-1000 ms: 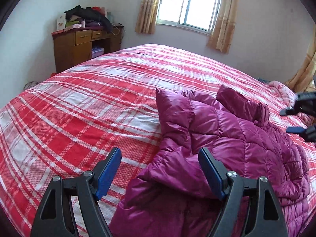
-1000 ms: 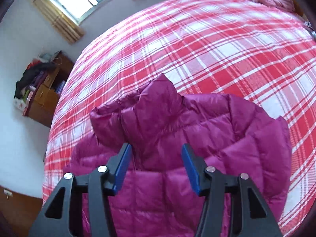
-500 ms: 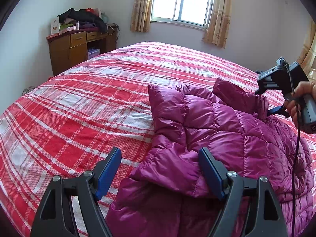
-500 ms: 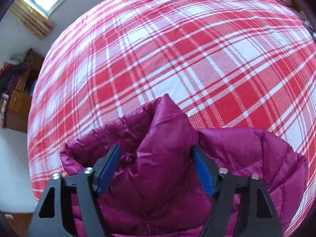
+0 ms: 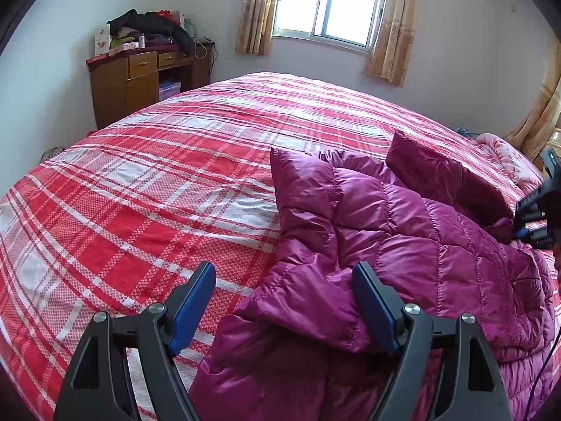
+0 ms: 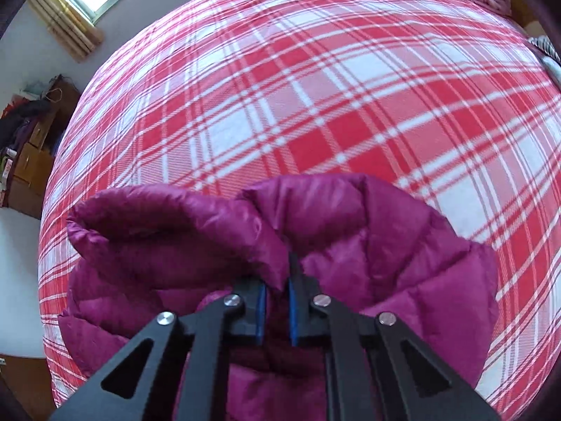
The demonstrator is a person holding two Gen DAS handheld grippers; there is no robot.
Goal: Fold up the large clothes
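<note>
A magenta puffer jacket (image 5: pixel 403 231) lies crumpled on the red plaid bed (image 5: pixel 157 182). My left gripper (image 5: pixel 284 270) hovers open over the jacket's near left edge, its right finger (image 5: pixel 375 305) resting against a fold and its left finger over bare cover. In the right wrist view my right gripper (image 6: pixel 278 280) points steeply down and is shut on a pinch of the jacket (image 6: pixel 350 245) by the raised collar. That right gripper (image 5: pixel 536 217) shows at the far right edge of the left wrist view.
The plaid bed (image 6: pixel 315 87) stretches wide beyond the jacket. A wooden desk (image 5: pixel 140 80) piled with clothes stands by the back left wall. A curtained window (image 5: pixel 329 3) is behind. A pink blanket (image 5: pixel 501 154) lies bunched at the bed's right end.
My right gripper came down onto the jacket's collar and closed on the fabric that stood between its open fingers. The left gripper has stayed put.
</note>
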